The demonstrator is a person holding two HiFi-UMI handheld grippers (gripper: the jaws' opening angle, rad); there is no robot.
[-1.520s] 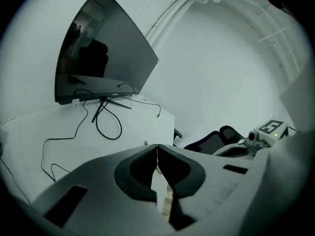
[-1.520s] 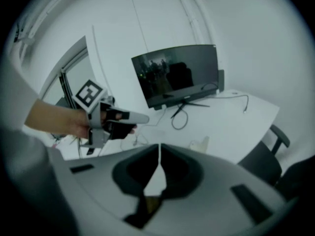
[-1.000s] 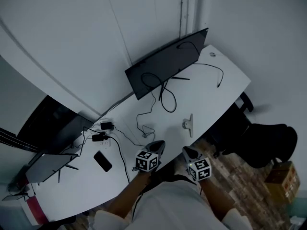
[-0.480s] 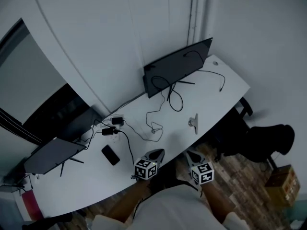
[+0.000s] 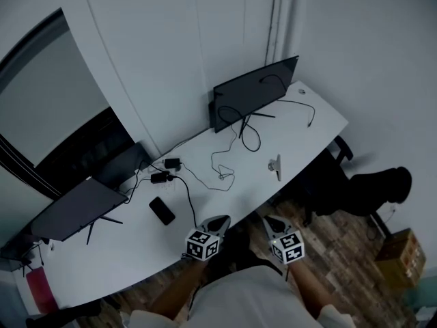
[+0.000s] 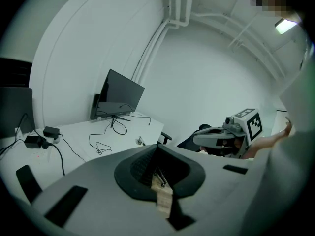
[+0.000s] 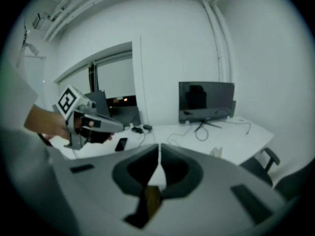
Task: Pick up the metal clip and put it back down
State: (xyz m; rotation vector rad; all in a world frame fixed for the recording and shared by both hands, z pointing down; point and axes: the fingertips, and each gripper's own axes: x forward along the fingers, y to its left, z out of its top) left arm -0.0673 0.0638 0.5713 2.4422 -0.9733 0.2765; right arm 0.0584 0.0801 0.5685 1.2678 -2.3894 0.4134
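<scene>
The metal clip stands on the white desk near its front edge, right of the middle; it shows small in the left gripper view and in the right gripper view. Both grippers hang off the desk's front edge, close to my body. My left gripper is shut with nothing between its jaws. The right gripper is also shut and empty. Neither touches the clip, which lies well ahead of them.
A dark monitor stands at the back with looped cables in front of it. A black phone, chargers and two laptops lie to the left. A dark chair and a cardboard box stand on the floor, right.
The head view has swung and pulled back, showing more of the desk. Both grippers have drawn back from the desk edge toward my body. The clip has not moved.
</scene>
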